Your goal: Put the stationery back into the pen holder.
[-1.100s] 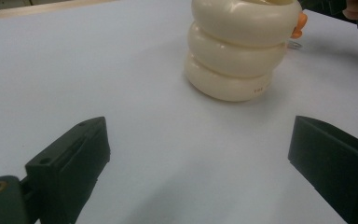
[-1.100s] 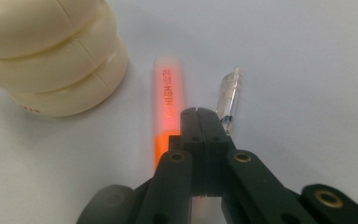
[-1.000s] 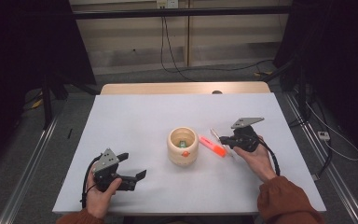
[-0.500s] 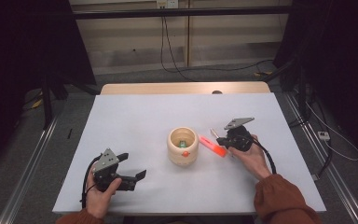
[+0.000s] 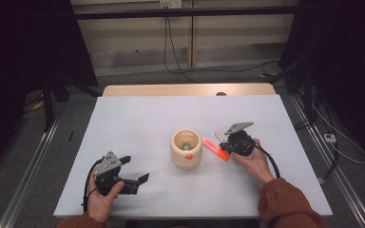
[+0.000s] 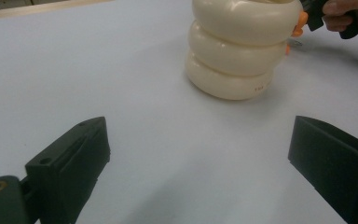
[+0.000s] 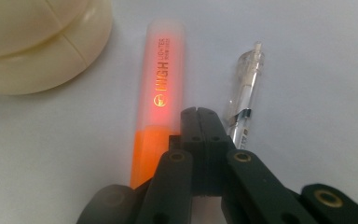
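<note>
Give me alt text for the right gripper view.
The right claw, jaws shut together and holding nothing, rests between an orange highlighter and a clear pen lying side by side on a white table. A cream ribbed pot sits at upper left.

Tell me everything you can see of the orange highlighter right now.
The orange highlighter lies flat on the white table, between the cream ridged pot and a clear pen. Its frosted cap reads HIGH; the barrel is solid orange plastic. The shut right hand-held gripper sits between highlighter and pen, gripping neither.
</note>
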Available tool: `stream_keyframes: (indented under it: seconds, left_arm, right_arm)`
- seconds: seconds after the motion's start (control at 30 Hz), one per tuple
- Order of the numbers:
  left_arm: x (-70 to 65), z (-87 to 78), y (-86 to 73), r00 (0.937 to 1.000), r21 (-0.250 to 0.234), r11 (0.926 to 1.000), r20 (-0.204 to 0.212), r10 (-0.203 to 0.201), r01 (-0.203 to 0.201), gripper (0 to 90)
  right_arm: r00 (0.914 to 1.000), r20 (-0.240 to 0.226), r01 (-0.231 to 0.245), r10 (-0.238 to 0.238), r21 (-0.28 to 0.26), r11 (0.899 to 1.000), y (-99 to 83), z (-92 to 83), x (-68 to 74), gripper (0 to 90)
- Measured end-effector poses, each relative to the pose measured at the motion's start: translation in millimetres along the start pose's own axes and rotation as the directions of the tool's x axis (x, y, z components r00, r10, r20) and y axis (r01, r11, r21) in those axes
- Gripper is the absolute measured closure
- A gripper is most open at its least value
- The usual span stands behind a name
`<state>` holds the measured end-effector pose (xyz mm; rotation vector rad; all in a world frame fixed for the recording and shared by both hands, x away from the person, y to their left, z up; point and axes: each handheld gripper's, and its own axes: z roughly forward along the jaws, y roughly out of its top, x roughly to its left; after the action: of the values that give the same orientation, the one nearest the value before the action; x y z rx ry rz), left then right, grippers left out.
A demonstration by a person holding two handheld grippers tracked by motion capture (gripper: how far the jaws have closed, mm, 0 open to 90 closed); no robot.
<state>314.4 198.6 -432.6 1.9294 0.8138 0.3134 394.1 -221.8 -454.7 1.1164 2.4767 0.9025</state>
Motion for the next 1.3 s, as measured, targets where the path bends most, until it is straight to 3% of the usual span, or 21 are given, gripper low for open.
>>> stream_keyframes:
  seconds: [0.6, 0.8, 1.07, 1.3]
  left_arm:
    - [-0.2, -0.2, 0.1, 1.0, 0.0, 1.0, 0.004, 0.001, -0.001, 5.1]
    - [-0.2, -0.2, 0.0, 1.0, -0.001, 1.0, 0.003, 0.001, -0.001, 5.1]
    - [0.2, -0.5, -0.2, 1.0, 0.0, 1.0, 0.004, 0.004, -0.004, 5.1]
    - [-0.2, -0.9, -0.2, 1.0, -0.001, 1.0, 0.005, -0.003, 0.003, 5.1]
  right_arm:
    - [0.9973, -0.07, -0.021, 0.021, 0.009, 1.0, -1.4, 1.9, 10.5, 90.0]
    - [0.9976, -0.065, -0.024, 0.024, 0.008, 1.0, -1.3, 2.1, 11.0, 90.0]
    - [0.9977, -0.053, -0.042, 0.041, -0.021, 0.999, -1.7, -4.0, 6.0, 84.2]
    - [0.9966, -0.059, -0.061, 0.058, -0.066, 0.996, 0.1, -15.1, 3.2, 66.5]
